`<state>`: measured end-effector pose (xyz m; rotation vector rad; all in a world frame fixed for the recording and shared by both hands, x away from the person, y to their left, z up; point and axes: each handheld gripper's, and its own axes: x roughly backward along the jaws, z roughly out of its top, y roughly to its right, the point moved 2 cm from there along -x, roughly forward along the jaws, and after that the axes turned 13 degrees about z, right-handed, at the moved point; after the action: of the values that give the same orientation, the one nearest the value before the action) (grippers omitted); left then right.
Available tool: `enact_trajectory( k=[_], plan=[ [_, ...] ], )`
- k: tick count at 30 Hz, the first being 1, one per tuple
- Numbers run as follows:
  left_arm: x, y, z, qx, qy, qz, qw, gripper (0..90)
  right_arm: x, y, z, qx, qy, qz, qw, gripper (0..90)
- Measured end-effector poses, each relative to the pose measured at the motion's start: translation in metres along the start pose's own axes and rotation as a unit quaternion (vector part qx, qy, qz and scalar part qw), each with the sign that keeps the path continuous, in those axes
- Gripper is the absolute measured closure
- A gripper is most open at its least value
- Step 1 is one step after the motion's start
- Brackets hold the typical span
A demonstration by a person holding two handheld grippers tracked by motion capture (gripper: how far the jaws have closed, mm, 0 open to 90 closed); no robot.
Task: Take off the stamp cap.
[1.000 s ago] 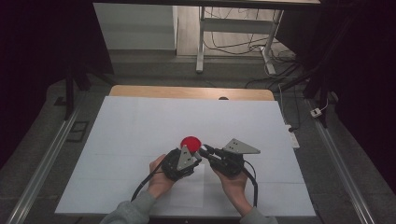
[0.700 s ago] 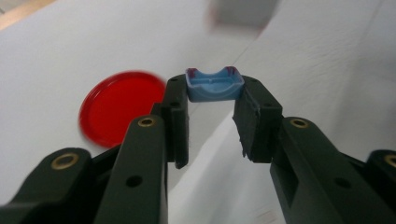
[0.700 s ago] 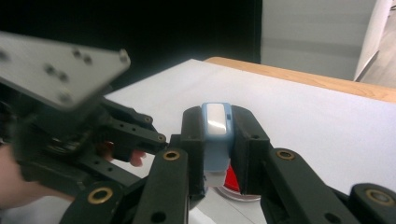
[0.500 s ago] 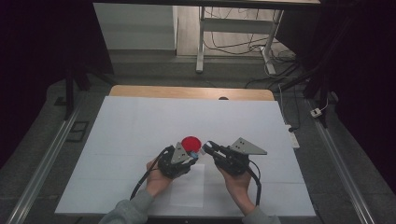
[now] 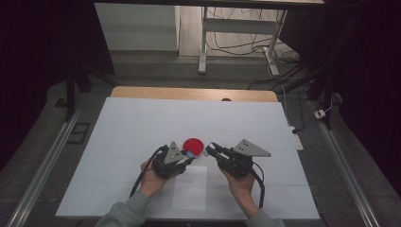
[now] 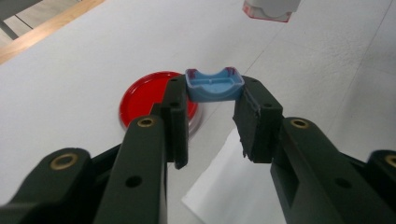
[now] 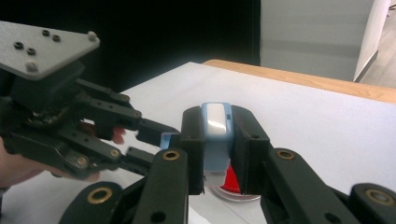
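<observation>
My left gripper [image 5: 188, 155] is shut on a small light-blue cap-like piece [image 6: 214, 86], held just in front of a red round disc [image 5: 193, 144] that lies flat on the white table [image 5: 132, 123]. To its right, my right gripper [image 5: 209, 149] is shut on a blue-and-white block [image 7: 215, 133], whose white and red end [image 6: 268, 9] also appears at the top of the left gripper view. The two gripper tips face each other a short way apart. In the right gripper view the red disc [image 7: 233, 184] shows below the block, with the left gripper [image 7: 156, 140] to the left.
A white sheet of paper [image 5: 190, 187] lies on the table between the person's hands, under the grippers. A wooden edge [image 5: 189, 93] runs along the table's far side. Metal rails [image 5: 47, 161] flank the table, and cables lie on the floor beyond.
The two grippers, tip to tip over the red disc a second ago, have drawn slightly apart: the left one toward the left, the right one toward the right.
</observation>
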<state>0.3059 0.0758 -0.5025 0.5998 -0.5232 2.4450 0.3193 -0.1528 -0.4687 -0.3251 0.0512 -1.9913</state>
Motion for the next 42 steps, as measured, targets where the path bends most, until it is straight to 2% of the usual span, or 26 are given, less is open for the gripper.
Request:
enact_trajectory(
  k=[8, 12, 16, 28, 42],
  plan=[
    [0.012, -0.014, -0.008, 0.01, -0.002, 0.005, 0.9999, 66.1, 0.001, 0.002, 0.0, -0.002, 0.001, -0.001, 1.0, 75.4],
    [0.02, -0.019, -0.013, 0.022, -0.001, 0.005, 0.9997, 66.1, 0.002, 0.003, 0.0, -0.003, 0.001, 0.0, 1.0, 75.4],
    [0.028, -0.025, -0.021, 0.023, -0.005, 0.012, 0.9997, 66.1, 0.003, 0.004, -0.001, -0.003, -0.001, -0.001, 1.0, 75.4],
    [0.057, -0.045, -0.05, 0.067, -0.011, 0.024, 0.9974, 66.0, 0.006, 0.007, 0.001, -0.002, 0.002, -0.006, 1.0, 75.3],
    [0.082, -0.051, -0.075, 0.097, -0.014, 0.033, 0.9946, 65.9, 0.009, 0.01, 0.001, -0.004, 0.004, -0.007, 1.0, 75.3]
  ],
)
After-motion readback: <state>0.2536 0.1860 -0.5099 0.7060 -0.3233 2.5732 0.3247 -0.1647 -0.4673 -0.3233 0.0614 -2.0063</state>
